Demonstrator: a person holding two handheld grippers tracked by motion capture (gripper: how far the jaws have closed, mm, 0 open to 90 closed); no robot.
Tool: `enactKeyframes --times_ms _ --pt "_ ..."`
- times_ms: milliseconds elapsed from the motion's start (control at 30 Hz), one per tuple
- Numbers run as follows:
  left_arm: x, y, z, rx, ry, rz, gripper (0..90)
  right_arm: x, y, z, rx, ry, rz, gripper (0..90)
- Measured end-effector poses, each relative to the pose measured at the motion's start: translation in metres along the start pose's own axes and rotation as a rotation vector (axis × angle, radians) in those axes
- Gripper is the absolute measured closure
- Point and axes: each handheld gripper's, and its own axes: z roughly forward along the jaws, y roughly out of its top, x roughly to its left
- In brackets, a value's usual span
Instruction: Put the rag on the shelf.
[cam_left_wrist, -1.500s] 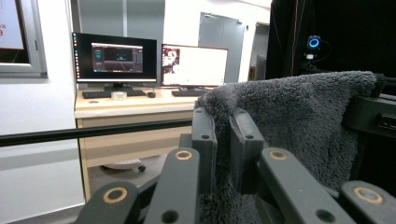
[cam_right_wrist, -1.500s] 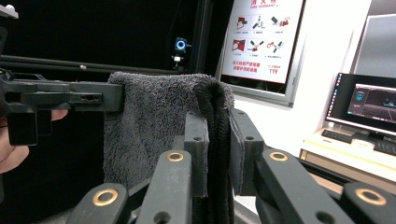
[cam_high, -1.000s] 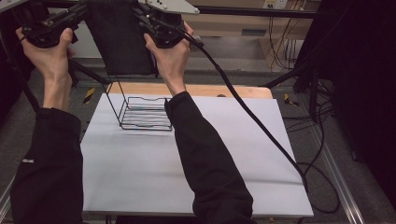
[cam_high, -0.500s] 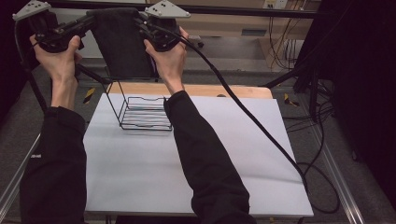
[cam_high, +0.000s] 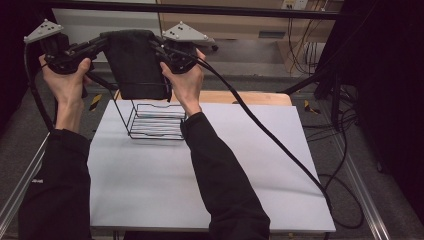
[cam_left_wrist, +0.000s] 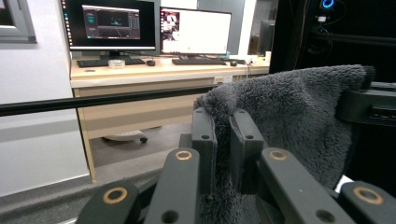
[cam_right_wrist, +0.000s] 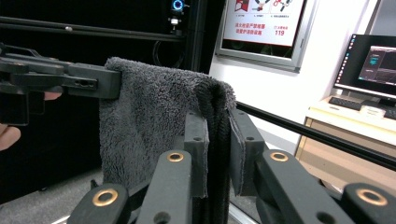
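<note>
Holding a dark grey fluffy towel (cam_high: 136, 62) stretched between left gripper (cam_high: 95, 46) and right gripper (cam_high: 159, 50), fingers clamped on its top corners, hanging above black wire rack (cam_high: 156, 120) at six o'clock on the white bench (cam_high: 250, 165).

Wire rack (cam_high: 155, 121) on white table (cam_high: 250, 165) — monitors (cam_left_wrist: 154, 28) (lit) behind.

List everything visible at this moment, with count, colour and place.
dark grey fluffy towel: one, dark grey, held up by its top corners above the far left of the table
black wire rack: one, black, on the table below the towel
white table: one, white, centre
computer monitors: two, lit, on a wooden desk beyond
left hand-held gripper: one, black, shut on the towel's left corner
right hand-held gripper: one, black, shut on the towel's right corner
</note>
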Motion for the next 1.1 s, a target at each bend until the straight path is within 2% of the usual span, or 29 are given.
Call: enactKeyframes --times_ms 333,600,900,1100 --pt "-0.008 -0.012 -0.011 0.001 -0.023 0.016 81.3 0.005 -0.013 -0.011 -0.001 0.013 -0.024 79.4" --pt "-0.010 -0.022 -0.020 0.003 -0.024 0.019 81.3 0.012 -0.018 -0.015 0.010 0.024 -0.052 79.3" --pt "-0.010 -0.035 -0.026 0.011 -0.022 0.015 81.2 0.022 -0.023 -0.019 0.028 0.029 -0.118 79.2" --pt "-0.014 -0.041 -0.028 0.024 -0.029 0.031 81.2 0.023 -0.031 -0.023 0.054 0.050 -0.103 79.0"
